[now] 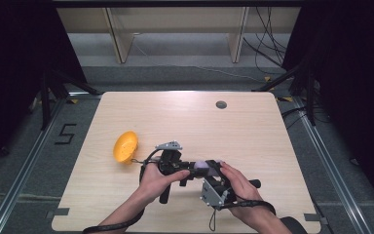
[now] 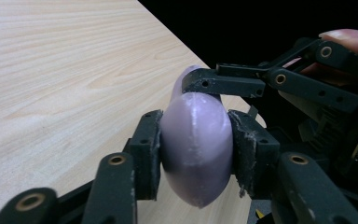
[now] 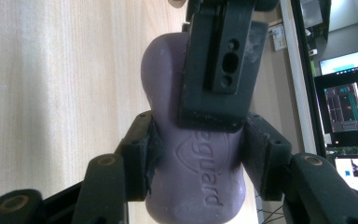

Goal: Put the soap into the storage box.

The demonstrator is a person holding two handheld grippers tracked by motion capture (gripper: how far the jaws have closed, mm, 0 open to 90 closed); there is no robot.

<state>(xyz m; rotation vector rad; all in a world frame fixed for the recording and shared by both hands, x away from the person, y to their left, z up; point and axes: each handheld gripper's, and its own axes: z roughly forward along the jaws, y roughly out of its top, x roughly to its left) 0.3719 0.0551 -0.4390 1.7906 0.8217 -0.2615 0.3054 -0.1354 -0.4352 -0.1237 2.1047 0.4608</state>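
Purple soap bar's (image 3: 193,163) embossed lettering partly behind the other tongs' jaw

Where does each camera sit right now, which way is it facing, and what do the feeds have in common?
High view: fixed above the person's side, looking forward and down on the table; both forearms enter from the bottom, left claw and right claw meeting on the purple soap bar, orange bowl to the left.
Left gripper view: rides the left claw, looking along its jaws clamped on the soap bar; right claw beyond.
Right gripper view: rides the right claw, also clamped on the bar; left claw ahead.
Shared: the bar, held by both claws.
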